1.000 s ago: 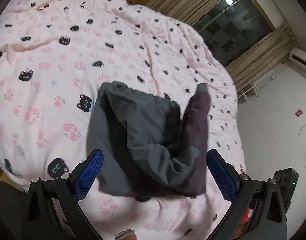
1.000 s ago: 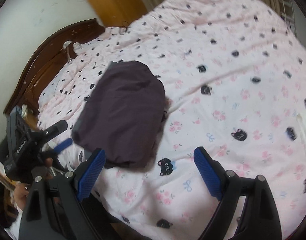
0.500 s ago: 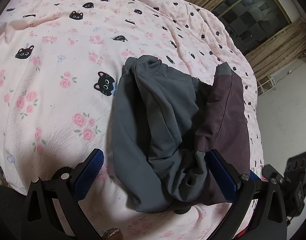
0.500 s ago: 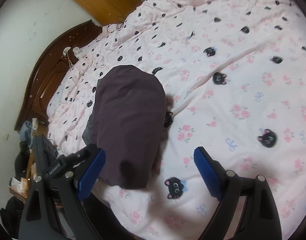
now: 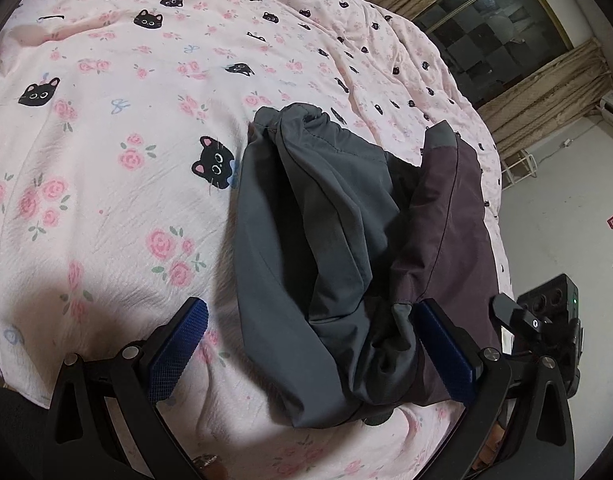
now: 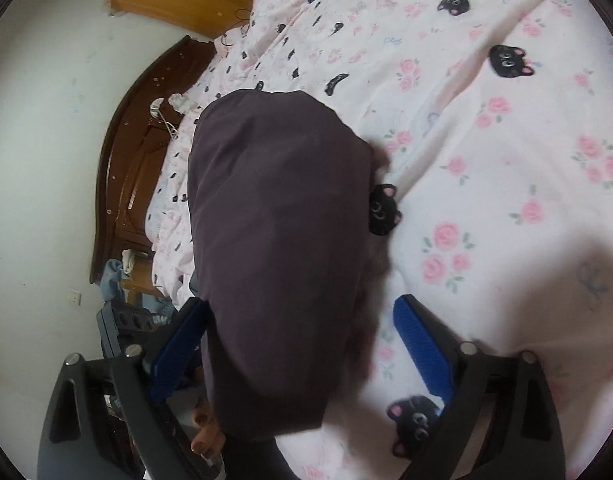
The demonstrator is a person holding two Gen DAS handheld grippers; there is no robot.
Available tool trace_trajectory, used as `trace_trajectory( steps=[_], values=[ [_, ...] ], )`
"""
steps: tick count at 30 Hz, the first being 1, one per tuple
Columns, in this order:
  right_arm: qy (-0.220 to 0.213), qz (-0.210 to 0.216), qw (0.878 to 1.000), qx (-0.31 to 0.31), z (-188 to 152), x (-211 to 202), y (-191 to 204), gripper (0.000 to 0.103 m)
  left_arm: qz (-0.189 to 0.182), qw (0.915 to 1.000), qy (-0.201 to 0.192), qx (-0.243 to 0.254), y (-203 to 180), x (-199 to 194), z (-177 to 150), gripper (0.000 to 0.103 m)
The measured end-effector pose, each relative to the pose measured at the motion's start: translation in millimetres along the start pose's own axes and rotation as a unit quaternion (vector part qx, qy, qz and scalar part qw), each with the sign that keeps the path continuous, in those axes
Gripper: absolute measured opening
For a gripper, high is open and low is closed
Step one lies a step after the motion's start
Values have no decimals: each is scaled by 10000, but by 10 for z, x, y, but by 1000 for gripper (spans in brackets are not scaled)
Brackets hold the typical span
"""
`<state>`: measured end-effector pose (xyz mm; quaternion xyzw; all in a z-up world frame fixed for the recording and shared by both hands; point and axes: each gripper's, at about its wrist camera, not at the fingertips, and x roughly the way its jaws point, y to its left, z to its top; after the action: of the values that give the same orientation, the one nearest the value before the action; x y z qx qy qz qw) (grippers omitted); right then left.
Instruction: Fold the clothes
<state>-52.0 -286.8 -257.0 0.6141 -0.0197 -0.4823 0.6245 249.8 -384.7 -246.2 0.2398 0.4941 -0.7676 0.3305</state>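
While both grippers hang low over the bed, the scene reads near to far as follows.

Left gripper (image 5: pixel 308 354): jaws stand wide; the near end of the garment lies between the blue pads, the right-hand pad just beside or touching the maroon panel, though whether it presses I cannot tell; the left-hand pad is clear of the cloth.

Right gripper (image 6: pixel 300 350): jaws are opening and already wide; the near end of the bundle sits between them, close to the left-hand pad and apart from the right-hand one.

Person's fingers (image 6: pixel 205 426): show under the bundle's near edge in the right wrist view.

Garment (image 5: pixel 338 248): a grey and dark maroon piece, folded into a loose bundle, lying on the bed near its front edge; grey layers face the left wrist camera, the maroon side faces the right one.

Bedspread (image 5: pixel 118 184): pink, printed with roses and black cat faces, wrinkled around the bundle.

Headboard (image 6: pixel 142 152): dark wood, beyond the bundle in the right wrist view.

Window (image 5: pixel 494 28): dark, with beige curtains, past the far side of the bed.
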Motion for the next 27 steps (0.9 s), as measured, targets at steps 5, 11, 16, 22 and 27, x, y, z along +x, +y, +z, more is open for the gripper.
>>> trace_trajectory(
  steps=[5,11,16,22,27],
  values=[
    [122,32,9996,-267,4,211,137,96,-84,10000,-22,10,21,-8,-2,103],
    [183,44,9994,-280,-3,286,170,76,-389,9990,-22,-238,92,-69,28,103],
    [125,278,9995,-11,27,207,90,58,-873,9929,80,-805,232,-232,36,102],
    [126,363,9991,199,85,87,201,57,-1764,9677,398,-1758,385,-240,-128,102],
    [176,479,9983,298,105,-7,233,57,-2066,9563,413,-2027,351,-129,-140,102]
  ],
)
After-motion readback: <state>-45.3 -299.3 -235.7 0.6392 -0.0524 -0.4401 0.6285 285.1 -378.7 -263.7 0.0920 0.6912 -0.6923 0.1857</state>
